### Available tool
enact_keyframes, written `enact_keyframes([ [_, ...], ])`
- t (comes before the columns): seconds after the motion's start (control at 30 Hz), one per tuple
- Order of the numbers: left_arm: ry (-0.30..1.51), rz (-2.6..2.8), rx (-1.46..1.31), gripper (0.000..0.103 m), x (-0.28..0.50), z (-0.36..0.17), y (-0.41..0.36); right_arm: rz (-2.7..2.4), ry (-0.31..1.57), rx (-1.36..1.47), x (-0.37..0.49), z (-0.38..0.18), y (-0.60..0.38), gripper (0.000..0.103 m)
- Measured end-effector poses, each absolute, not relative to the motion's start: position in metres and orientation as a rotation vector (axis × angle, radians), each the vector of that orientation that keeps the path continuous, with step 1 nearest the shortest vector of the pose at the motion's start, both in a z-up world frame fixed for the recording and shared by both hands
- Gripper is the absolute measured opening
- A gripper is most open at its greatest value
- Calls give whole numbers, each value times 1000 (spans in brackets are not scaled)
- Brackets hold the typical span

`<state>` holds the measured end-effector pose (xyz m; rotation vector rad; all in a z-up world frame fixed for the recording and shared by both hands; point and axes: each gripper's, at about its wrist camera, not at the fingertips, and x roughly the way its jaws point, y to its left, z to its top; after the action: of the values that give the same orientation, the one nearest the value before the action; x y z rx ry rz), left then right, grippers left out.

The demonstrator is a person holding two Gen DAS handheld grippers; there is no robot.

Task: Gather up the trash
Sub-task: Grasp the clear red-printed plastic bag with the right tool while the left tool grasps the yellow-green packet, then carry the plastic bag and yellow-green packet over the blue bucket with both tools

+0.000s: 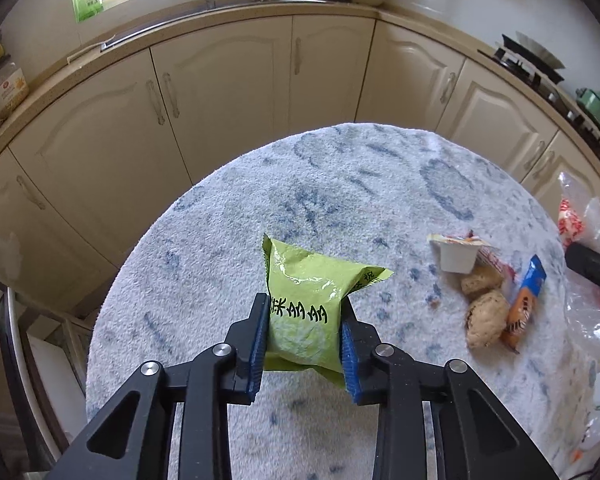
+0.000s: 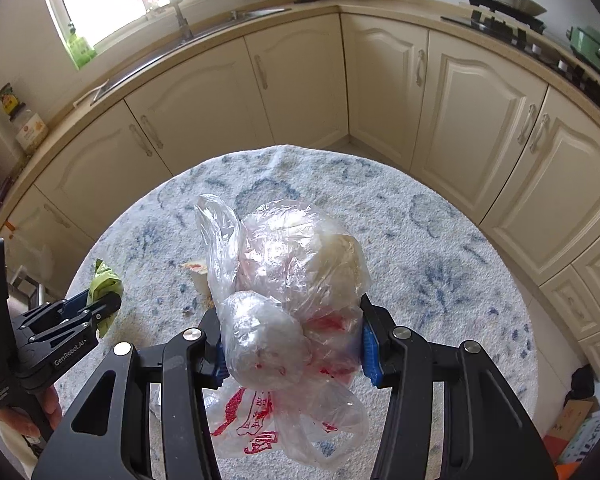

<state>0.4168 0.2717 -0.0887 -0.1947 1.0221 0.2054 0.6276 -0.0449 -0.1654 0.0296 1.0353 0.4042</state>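
Both grippers hold trash above the round cloth-covered surface (image 1: 340,184).
The left gripper (image 1: 304,340) has its fingers clamped on a green snack packet (image 1: 308,292), long axis pointing away from the camera. The right gripper (image 2: 292,344) has its fingers pinching a clear plastic bag (image 2: 296,264); its contents are hard to make out. An empty white cup (image 1: 456,256) lies beside wrappers.
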Motion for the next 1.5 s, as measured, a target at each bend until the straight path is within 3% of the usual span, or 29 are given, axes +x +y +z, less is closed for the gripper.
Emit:
enact_keyframes([
  [0.67, 987, 94, -93, 28, 344, -38, 167, 358, 1056, 43, 544, -155, -116, 50],
  [1.1, 942, -99, 35, 28, 302, -7, 40, 167, 1032, 154, 479, -153, -247, 50],
  [1.5, 974, -365, 181, 28, 300, -22, -108, -138, 1037, 314, 417, -176, -397, 50],
])
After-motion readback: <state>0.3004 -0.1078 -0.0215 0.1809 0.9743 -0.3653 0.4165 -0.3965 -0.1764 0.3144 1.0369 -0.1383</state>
